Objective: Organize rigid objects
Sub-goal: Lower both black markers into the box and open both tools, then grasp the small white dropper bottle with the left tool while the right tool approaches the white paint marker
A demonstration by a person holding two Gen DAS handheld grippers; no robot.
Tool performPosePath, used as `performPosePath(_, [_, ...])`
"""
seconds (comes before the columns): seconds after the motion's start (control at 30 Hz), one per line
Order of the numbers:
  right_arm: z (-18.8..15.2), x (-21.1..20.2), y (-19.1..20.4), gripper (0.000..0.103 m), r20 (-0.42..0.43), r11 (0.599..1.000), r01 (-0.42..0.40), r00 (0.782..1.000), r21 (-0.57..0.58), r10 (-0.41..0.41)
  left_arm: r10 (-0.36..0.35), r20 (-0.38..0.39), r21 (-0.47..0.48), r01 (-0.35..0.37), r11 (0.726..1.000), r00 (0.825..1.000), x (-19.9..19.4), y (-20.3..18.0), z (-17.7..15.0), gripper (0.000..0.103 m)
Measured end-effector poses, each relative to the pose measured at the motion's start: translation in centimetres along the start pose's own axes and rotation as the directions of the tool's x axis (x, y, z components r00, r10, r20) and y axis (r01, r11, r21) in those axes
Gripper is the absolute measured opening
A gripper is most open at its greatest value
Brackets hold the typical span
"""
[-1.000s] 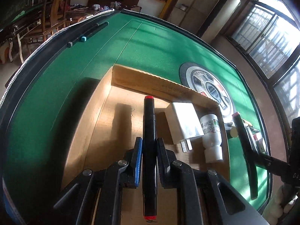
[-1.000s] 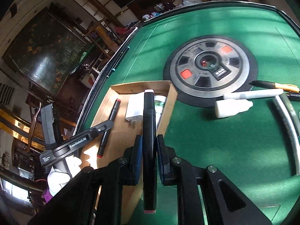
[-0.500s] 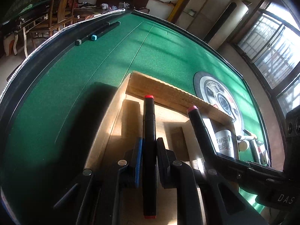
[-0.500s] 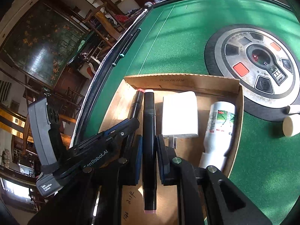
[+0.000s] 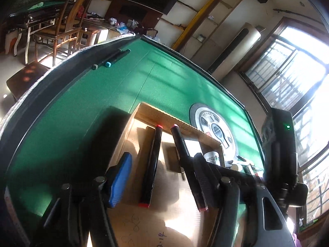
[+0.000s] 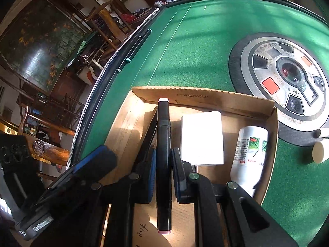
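A black marker with red caps (image 5: 152, 164) lies on the floor of the cardboard box (image 5: 164, 116). My left gripper (image 5: 162, 160) stands over it with its jaws opening, and the blue pad (image 5: 120, 179) is clear of the marker. My right gripper (image 6: 163, 154) is shut on a black marker with pink caps (image 6: 163, 135), held just above the box floor beside the red-capped marker (image 6: 151, 127). In the box to the right lie a white charger (image 6: 202, 138) and a white bottle (image 6: 249, 160). The left gripper's finger (image 6: 94, 160) shows at the lower left.
The box (image 6: 205, 97) rests on a green felt table (image 6: 195, 47) with a round control panel (image 6: 287, 76) in its middle. Two dark pens (image 6: 131, 49) lie along the far left rail. A white cap (image 6: 320, 151) stands right of the box. Chairs stand beyond the table.
My left gripper has let go of the red-capped marker, which now lies in the box, and has drawn back and up. The right gripper carried its marker over the box and then held still.
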State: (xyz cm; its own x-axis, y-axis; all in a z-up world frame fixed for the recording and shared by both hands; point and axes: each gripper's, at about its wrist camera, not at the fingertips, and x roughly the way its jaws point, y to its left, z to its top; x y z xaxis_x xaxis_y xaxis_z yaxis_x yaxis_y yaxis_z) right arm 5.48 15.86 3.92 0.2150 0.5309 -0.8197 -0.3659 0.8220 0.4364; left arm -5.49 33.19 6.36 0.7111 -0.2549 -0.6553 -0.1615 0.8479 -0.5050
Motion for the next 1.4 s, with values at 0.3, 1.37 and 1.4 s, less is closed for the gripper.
performPosePath(0.3, [-0.3,0.2,0.7,0.016,0.034,0.997,0.061,0.998,-0.042,-0.060,0.135,0.067,0.011,-0.136,0.991,0.989,-3.5,-0.7,-2.7,0.075])
performPosePath(1.37, [-8.9,-18.0,-24.2,0.055,0.367,0.962,0.141,0.903,0.235,-0.223,0.176,-0.010,0.402,-0.158,0.902,0.984,0.1,-18.5,-12.5,0.081])
performPosePath(1.4, [-8.8,-18.2,-25.1,0.055,0.370,0.959,0.143,0.900,0.244,-0.229,0.176,-0.027,0.412,-0.149,0.899,0.984,0.7,-19.2,-13.1,0.081])
